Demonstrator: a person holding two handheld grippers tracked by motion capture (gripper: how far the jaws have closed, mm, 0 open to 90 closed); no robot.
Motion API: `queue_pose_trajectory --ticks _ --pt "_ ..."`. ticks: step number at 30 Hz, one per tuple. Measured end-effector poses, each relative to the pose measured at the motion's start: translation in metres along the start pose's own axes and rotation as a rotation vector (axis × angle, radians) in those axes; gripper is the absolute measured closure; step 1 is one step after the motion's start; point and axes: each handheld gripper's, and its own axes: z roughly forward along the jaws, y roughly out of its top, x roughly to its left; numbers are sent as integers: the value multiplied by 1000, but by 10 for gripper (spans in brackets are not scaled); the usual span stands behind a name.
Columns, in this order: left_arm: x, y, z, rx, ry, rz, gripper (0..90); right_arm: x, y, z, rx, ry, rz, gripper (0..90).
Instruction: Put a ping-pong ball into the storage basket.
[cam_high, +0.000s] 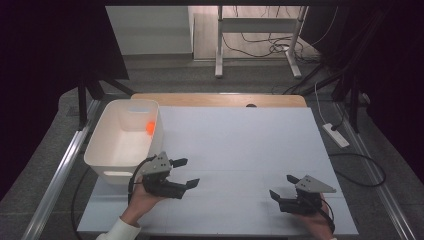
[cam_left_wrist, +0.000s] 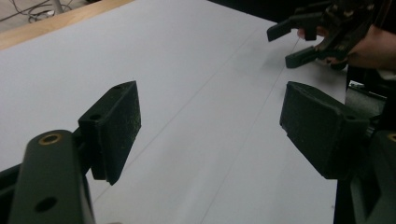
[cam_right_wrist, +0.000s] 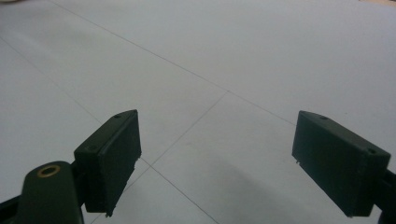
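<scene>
- Well, my left tool (cam_high: 183, 172) and right tool (cam_high: 281, 186) both gape wide, empty, over the bare tabletop (cam_high: 240, 140).
- Orange ball (cam_high: 150, 126), left of frame in the white bin (cam_high: 107, 150), looks light, probably slippery; I'd pinch across its middle.

no readable text, labels, or numbers

High view looks forward and down over the whole tabletop (cam_high: 240, 145); both gripper views skim it close up.

I count one white bin (cam_high: 123, 140) at the frame's left, one orange ball (cam_high: 150, 127) inside it, and two tools on my desk (cam_high: 240, 145).
</scene>
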Motion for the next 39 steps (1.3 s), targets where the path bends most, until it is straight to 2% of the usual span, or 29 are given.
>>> queue_pose_trajectory --ticks 9,11,13,19,26,31,39 --pt "5 -43 -8 2 34 -75 213 2 0 1 -3 21 -9 151" --pt "5 -47 -9 7 37 -81 213 2 0 1 -2 24 -10 150" --pt "5 -53 -11 20 58 -79 212 2 0 1 -2 30 -7 150" --pt "8 -68 -19 22 81 -110 213 2 0 1 -5 52 -5 151" --pt "10 -74 -25 3 92 -136 215 -1 -1 0 -14 68 17 150" --pt "9 -75 -24 16 101 -125 214 0 0 0 -11 78 4 150" --pt "10 -76 -22 33 90 -127 208 0 -1 1 -13 79 13 150"
